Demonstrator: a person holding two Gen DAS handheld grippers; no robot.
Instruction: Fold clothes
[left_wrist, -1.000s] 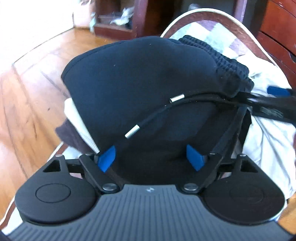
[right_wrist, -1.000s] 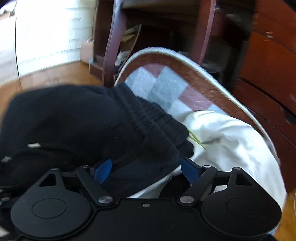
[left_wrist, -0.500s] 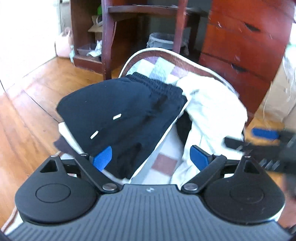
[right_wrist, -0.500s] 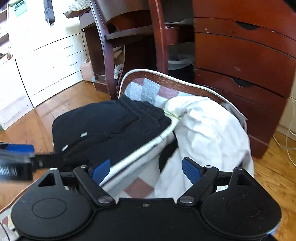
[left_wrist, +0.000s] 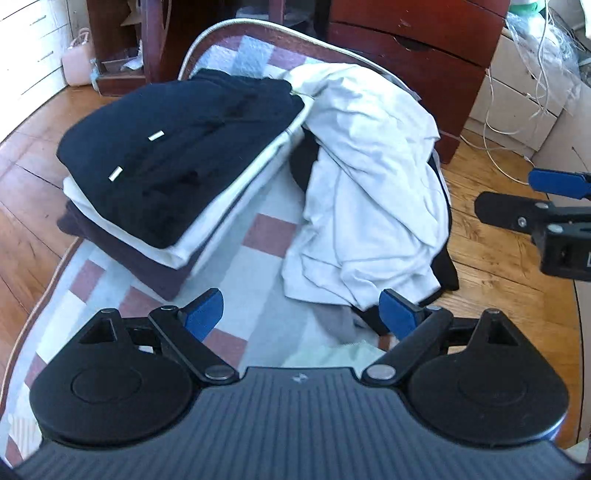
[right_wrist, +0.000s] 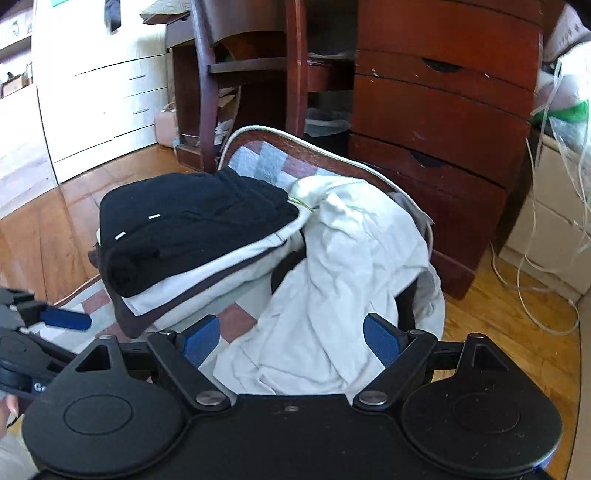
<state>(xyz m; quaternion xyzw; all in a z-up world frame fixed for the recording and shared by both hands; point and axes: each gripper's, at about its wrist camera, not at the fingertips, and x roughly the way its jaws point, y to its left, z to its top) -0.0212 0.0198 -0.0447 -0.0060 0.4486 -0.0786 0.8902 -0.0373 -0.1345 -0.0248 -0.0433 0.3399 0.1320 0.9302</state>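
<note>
Folded black trousers (left_wrist: 177, 147) with two metal cord tips lie on top of a stack, over a folded white garment (left_wrist: 221, 218) and a dark purple one (left_wrist: 147, 266). The stack sits on the left of a checked cloth (left_wrist: 258, 236). A crumpled white garment (left_wrist: 369, 177) lies to its right over something black. My left gripper (left_wrist: 301, 314) hangs open above the cloth's near part, with nothing between its fingers. My right gripper (right_wrist: 291, 338) is open above the crumpled white garment (right_wrist: 332, 277), its pads not touching it. In the left wrist view it shows at the right edge (left_wrist: 546, 195).
A red-brown chest of drawers (right_wrist: 443, 110) stands behind the cloth, with a dark wooden chair (right_wrist: 207, 74) to its left. White drawers (right_wrist: 103, 103) line the left wall. Loose cables (left_wrist: 517, 110) trail over the wooden floor (left_wrist: 498, 258) at the right.
Both grippers have drawn back and up from the black trousers, which now lie alone on the stack. The whole cloth and the white heap have come into view.
</note>
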